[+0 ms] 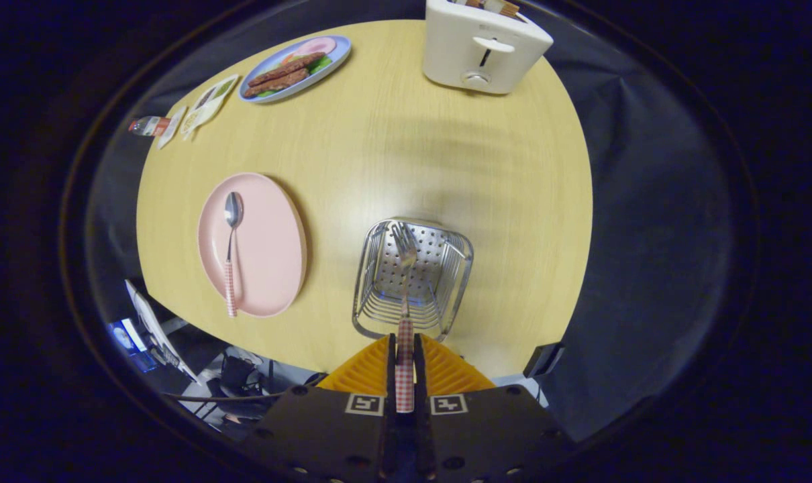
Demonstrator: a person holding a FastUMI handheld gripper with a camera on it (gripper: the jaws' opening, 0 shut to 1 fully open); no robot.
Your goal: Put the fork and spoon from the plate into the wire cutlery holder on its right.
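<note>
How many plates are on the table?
2. The pink plate lies left of the wire cutlery holder, with the spoon on it. The blue plate with food sits beyond it at the table's far side. The gripper holds the fork over the holder.

Bench [379, 154]: pale yellow wood grain. Plate [272, 248], left of the tool: pink, tan rim. Spoon [231, 248] on it: silver bowl, red-and-white checked handle. Fork [404, 295], clamped in the tool [404, 355]: silver tines, same checked handle. Cutlery holder [413, 282], just ahead: shiny silver wire, dotted perforated base. Toaster [483, 43], far beyond: cream white. Far plate [339, 54]: blue, brown sausages.
</note>
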